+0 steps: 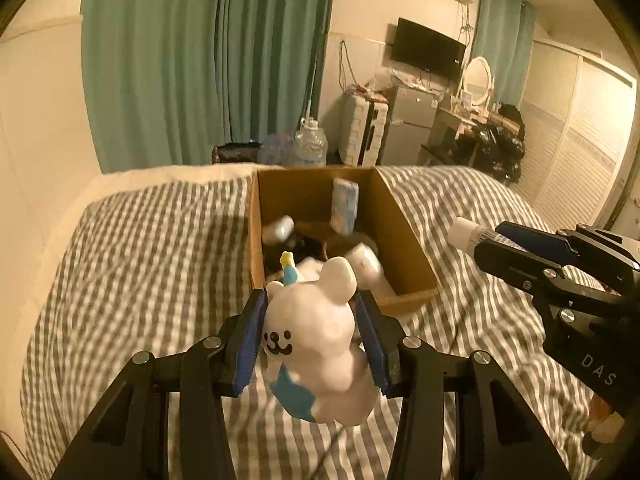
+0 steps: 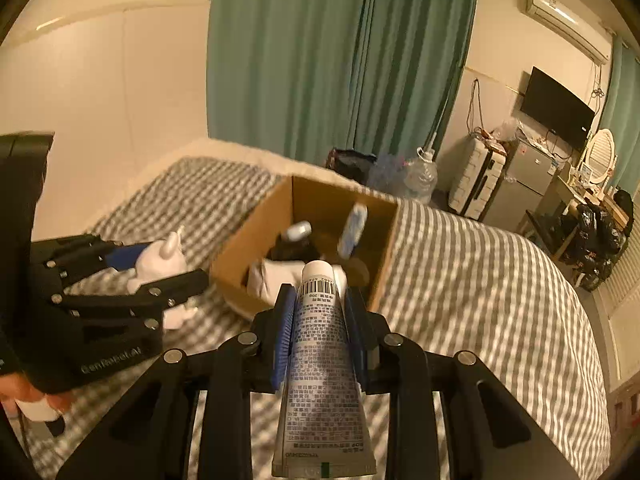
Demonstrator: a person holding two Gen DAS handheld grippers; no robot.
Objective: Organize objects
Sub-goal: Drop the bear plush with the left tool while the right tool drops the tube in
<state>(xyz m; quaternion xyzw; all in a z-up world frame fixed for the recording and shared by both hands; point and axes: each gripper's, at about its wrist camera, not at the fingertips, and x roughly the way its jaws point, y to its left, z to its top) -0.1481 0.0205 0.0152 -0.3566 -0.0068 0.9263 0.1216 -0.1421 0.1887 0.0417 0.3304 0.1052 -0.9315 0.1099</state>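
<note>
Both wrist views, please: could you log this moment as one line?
left gripper: shut on bear figurine | right gripper: shut on tube | cardboard box: ahead on bed

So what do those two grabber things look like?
Both are black, made of jointed bars with silver round screws. Each finger has a blue pad on its inner side. The left gripper has pale lettering on its body, seen from the other camera. The right gripper shows the letters "DAS" on its side.

White bear figurine (image 1: pixel 312 344) and tube (image 2: pixel 320 344) held aloft.
</note>
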